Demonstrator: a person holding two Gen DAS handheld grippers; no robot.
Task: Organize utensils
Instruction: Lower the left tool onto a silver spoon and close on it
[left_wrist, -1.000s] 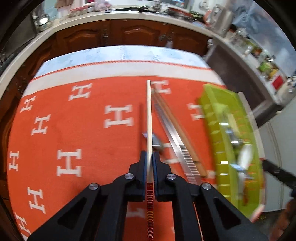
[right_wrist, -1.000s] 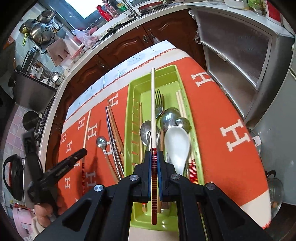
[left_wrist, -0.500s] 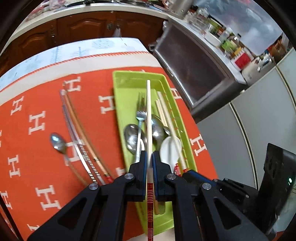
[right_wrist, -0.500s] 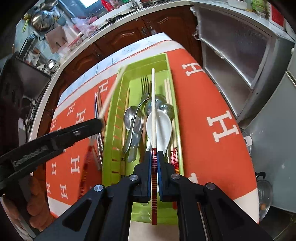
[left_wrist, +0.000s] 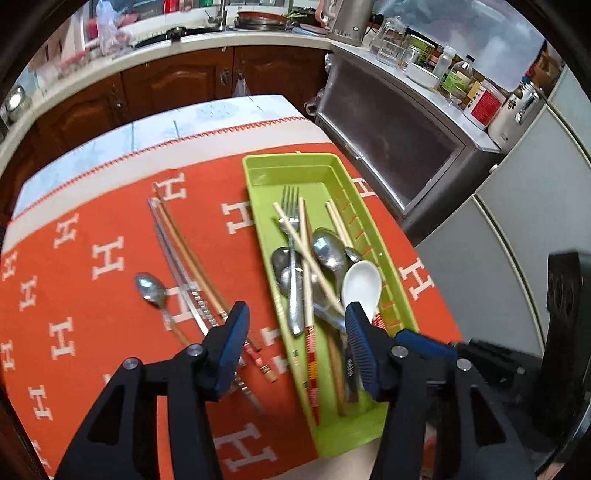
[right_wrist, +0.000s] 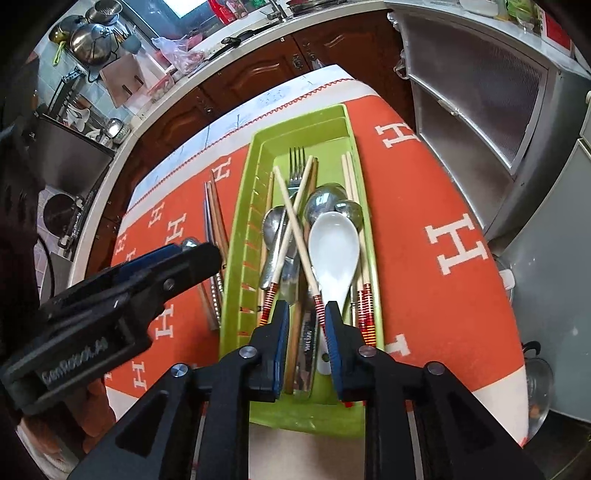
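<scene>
A green utensil tray lies on the orange cloth. In it are a fork, metal spoons, a white ceramic spoon and several pale chopsticks with red-banded ends, two of them crossed. My left gripper is open and empty over the tray's near end. My right gripper is open and empty above the tray's near end. The left gripper also shows in the right wrist view.
On the cloth left of the tray lie a metal spoon, metal chopsticks and brown chopsticks. Wooden kitchen cabinets stand beyond the table. A steel cabinet stands to the right.
Both grippers have opened and let go of their chopsticks, which now lie crossed in the tray. The left gripper moved from over the cloth to over the tray.
</scene>
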